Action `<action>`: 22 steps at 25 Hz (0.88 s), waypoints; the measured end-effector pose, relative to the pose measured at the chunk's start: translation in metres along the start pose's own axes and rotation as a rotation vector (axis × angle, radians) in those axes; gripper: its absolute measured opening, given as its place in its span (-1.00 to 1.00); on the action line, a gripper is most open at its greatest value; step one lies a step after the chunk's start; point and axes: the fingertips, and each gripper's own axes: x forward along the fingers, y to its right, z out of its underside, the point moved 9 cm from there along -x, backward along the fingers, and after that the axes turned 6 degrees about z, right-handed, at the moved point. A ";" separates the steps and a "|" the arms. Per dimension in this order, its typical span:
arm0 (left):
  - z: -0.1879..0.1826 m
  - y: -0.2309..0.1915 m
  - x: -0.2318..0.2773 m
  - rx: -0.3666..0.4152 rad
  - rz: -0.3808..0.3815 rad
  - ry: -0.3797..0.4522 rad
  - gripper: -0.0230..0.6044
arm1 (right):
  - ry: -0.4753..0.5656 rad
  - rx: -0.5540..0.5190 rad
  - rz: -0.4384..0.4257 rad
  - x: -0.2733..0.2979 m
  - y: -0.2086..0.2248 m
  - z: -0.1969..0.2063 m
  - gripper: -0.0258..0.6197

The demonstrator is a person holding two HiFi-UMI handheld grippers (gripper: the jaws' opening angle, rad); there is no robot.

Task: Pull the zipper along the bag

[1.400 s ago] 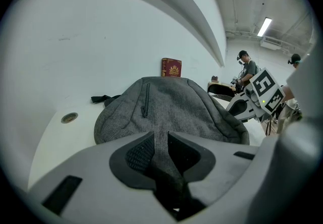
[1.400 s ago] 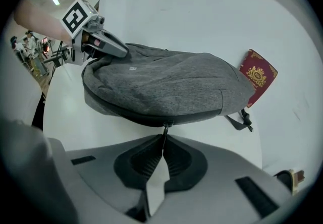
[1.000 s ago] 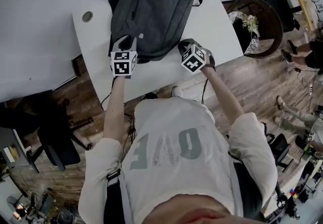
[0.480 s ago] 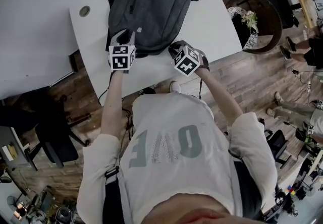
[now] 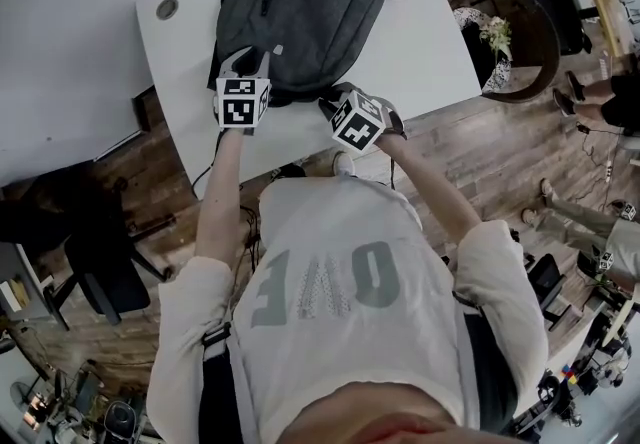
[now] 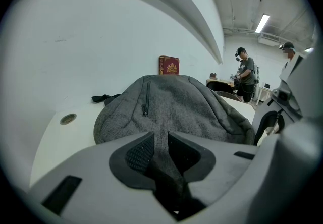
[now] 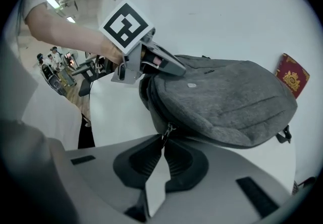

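A grey backpack (image 5: 300, 2) lies flat on the white table (image 5: 430, 52). My left gripper (image 5: 250, 67) is at the bag's near left corner, and its jaws are shut on a fold of the grey fabric (image 6: 157, 142). My right gripper (image 5: 330, 104) sits at the bag's near edge, close to the left one. It is shut on the small metal zipper pull (image 7: 166, 130), which hangs from the bag's dark side seam. In the right gripper view the left gripper (image 7: 151, 61) shows just above the backpack (image 7: 227, 94). A second, short zipper (image 6: 146, 99) runs down the bag's top panel.
A red book (image 6: 168, 65) stands behind the bag at the table's far side. A round cable hole (image 5: 167, 8) is in the table's left part. A dark round basket with flowers (image 5: 505, 32) stands right of the table, a black office chair (image 5: 100, 267) at the left. People stand in the background.
My right gripper has moved left along the bag's near edge toward the left gripper, still shut on the zipper pull. The left gripper has kept its hold and place.
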 end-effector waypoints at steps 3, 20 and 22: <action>0.000 0.002 -0.001 0.006 0.006 0.000 -0.60 | -0.007 -0.004 -0.045 0.004 -0.013 -0.010 -0.82; 0.005 -0.005 -0.040 0.134 0.067 0.049 -0.57 | -0.003 0.055 -0.092 0.007 -0.020 -0.012 -0.83; 0.006 -0.007 -0.047 0.166 0.060 0.056 -0.57 | -0.011 0.043 -0.075 0.002 -0.016 -0.006 -0.83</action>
